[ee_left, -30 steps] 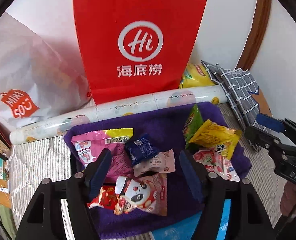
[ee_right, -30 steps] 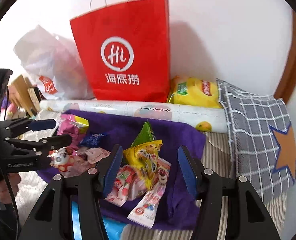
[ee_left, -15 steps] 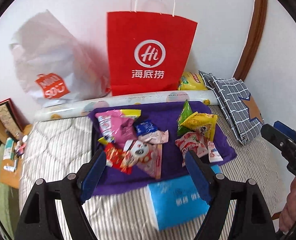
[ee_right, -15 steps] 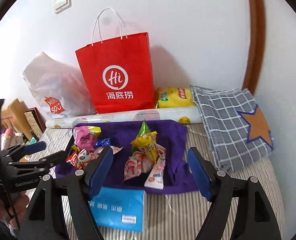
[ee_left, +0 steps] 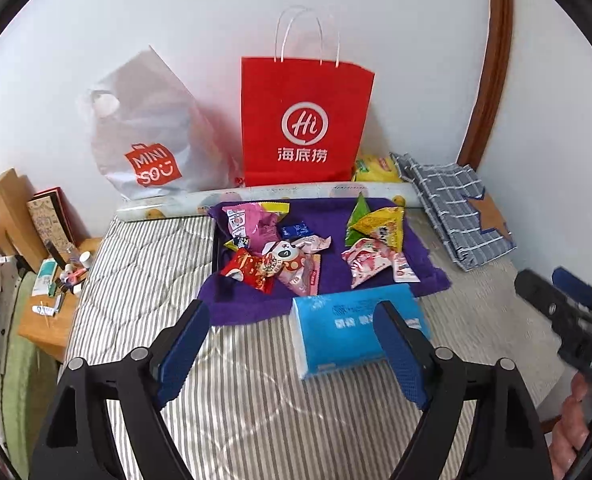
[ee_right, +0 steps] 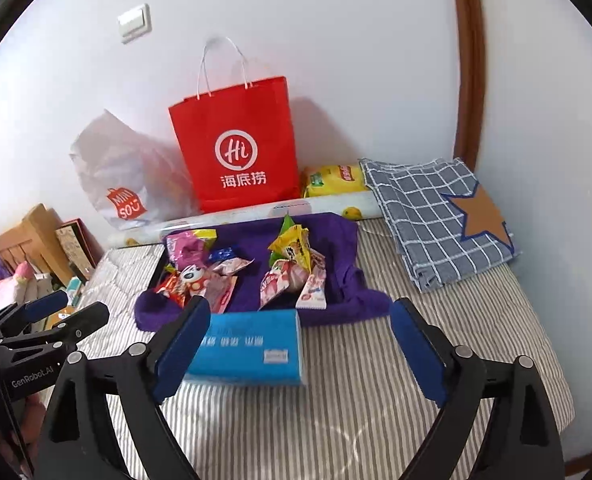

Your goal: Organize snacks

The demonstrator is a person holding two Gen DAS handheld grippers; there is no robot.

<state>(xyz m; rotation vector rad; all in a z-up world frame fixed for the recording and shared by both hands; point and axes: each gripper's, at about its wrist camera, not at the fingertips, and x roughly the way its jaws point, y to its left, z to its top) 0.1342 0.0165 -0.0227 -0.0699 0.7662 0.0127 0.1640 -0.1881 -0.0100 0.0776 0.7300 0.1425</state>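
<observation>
Snack packets lie in two heaps on a purple cloth [ee_left: 332, 278] [ee_right: 348, 252] on the bed. The left heap [ee_left: 273, 254] [ee_right: 199, 272] has pink, red, blue and panda-printed packets. The right heap [ee_left: 376, 240] [ee_right: 293, 266] has green, yellow and pink-white packets. My left gripper [ee_left: 291, 344] hangs well in front of the cloth, jaws opening, nothing between them. My right gripper [ee_right: 300, 344] is likewise pulled back, jaws opening and empty. A blue tissue pack [ee_left: 356, 328] [ee_right: 247, 344] lies at the cloth's near edge.
A red paper bag [ee_left: 304, 128] [ee_right: 239, 148] and a white plastic bag [ee_left: 147, 136] lean on the wall behind a paper roll [ee_left: 263, 196]. A checked pillow [ee_right: 436, 216] lies right, a yellow packet [ee_right: 336, 180] beside it. A cluttered bedside table [ee_left: 55, 292] stands left of the striped bed [ee_left: 255, 400].
Both grippers have drawn back and up from the snack heaps, and their jaws have spread wider. The tissue pack and more of the bed have come into view.
</observation>
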